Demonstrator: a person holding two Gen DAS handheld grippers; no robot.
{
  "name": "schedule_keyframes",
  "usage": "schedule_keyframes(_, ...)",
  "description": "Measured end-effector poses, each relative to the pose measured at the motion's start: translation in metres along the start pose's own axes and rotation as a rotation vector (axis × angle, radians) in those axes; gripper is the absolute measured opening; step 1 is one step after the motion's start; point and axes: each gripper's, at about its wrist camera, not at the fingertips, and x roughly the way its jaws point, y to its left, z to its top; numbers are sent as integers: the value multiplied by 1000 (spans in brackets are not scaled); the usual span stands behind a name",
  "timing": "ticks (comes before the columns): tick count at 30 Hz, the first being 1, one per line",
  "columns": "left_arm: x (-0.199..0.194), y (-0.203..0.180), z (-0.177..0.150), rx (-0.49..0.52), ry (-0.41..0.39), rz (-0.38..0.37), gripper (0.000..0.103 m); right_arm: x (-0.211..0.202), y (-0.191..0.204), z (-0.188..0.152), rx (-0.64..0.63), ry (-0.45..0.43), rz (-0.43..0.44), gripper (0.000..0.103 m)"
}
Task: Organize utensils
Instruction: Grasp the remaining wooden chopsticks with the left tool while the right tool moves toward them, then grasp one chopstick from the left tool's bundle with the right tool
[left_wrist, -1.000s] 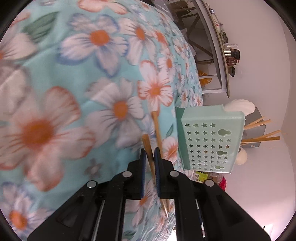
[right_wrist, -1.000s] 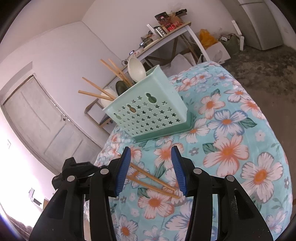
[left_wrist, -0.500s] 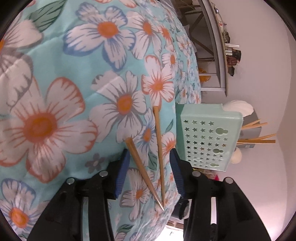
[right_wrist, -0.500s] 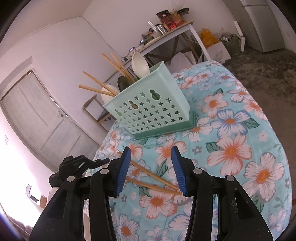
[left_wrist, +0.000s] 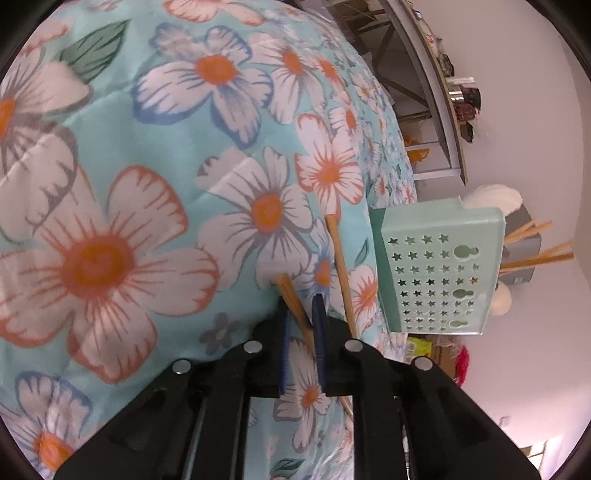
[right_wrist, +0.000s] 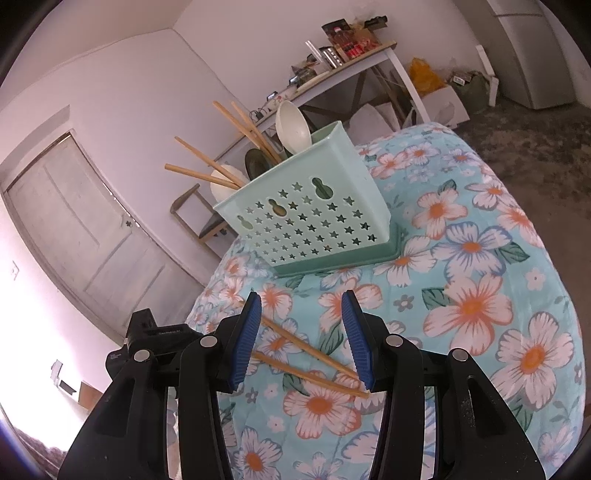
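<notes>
Two wooden chopsticks lie on the floral cloth. In the left wrist view my left gripper (left_wrist: 300, 306) is shut on the nearer chopstick (left_wrist: 290, 295); the second chopstick (left_wrist: 340, 266) lies just to its right. The mint-green perforated utensil basket (left_wrist: 436, 273) stands beyond, holding several chopsticks and spoons. In the right wrist view my right gripper (right_wrist: 301, 314) is open and empty above both chopsticks (right_wrist: 306, 347), with the basket (right_wrist: 306, 221) behind them. The left gripper's black body (right_wrist: 155, 339) shows at lower left.
The cloth (right_wrist: 480, 295) covers a rounded table that drops off at the right and near edges. Behind stand a cluttered white side table (right_wrist: 354, 62), a wooden chair (right_wrist: 195, 214), a door (right_wrist: 85, 229) and a fridge (right_wrist: 535, 55).
My left gripper was shut on a chopstick one second ago, opened half a second ago, and has shut again on the nearer chopstick. My right gripper stayed open and hardly moved.
</notes>
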Motion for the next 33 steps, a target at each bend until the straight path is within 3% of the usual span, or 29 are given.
schedule_keyframes(7, -9, -12, -3, 140, -16, 54, 13, 9, 24, 8, -125, 41, 5, 45)
schedule_keyframes(15, -30, -6, 0, 259, -55, 99, 13, 86, 83, 12, -414, 270, 90, 45)
schedule_keyframes(22, -35, -1, -2, 317, -67, 91, 14, 163, 120, 4, -612, 432, 80, 31)
schedule_keyframes(30, -33, 1, -2, 351, -73, 75, 14, 222, 127, -12, -753, 542, -7, 21)
schedule_keyframes(33, -33, 3, -1, 351, -73, 67, 14, 228, 125, -17, -768, 557, -26, 11)
